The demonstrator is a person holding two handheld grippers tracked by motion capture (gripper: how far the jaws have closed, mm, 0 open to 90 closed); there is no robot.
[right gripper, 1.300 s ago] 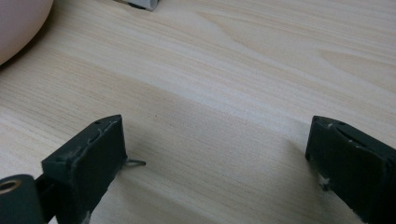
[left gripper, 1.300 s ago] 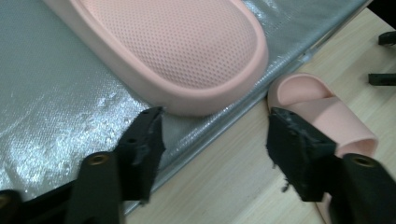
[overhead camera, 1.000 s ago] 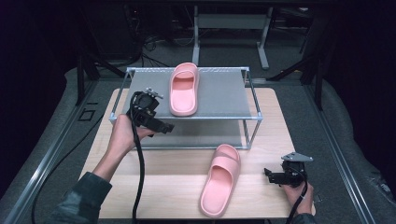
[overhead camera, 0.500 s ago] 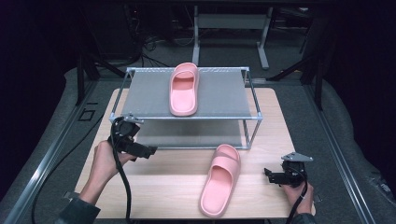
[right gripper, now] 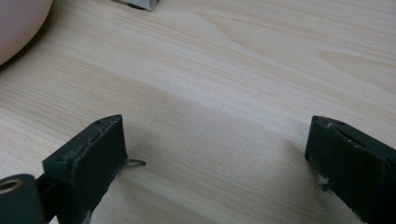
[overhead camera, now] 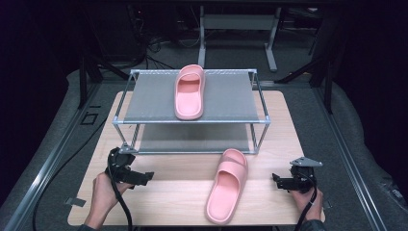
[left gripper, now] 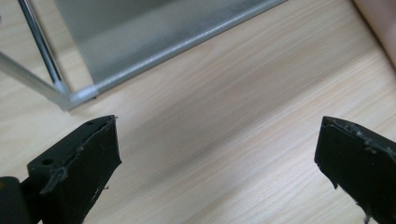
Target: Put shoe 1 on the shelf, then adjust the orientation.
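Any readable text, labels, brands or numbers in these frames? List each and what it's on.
None readable. The two pink slippers, one on the rack and one on the table, show no visible marking. The rack, the table and both hand-held grippers, left and right, carry no legible text.

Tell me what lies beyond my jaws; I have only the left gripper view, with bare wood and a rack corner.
Observer: A pink slipper lies on the table to your right, between the two hand-held grippers.
Operator: Report the rack's top.
Observer: A second pink slipper sits on the rack's upper shelf.
Operator: Give me the right hand-held gripper.
Observer: The right hand-held gripper is open, low over bare wood near the table's right edge, holding nothing.
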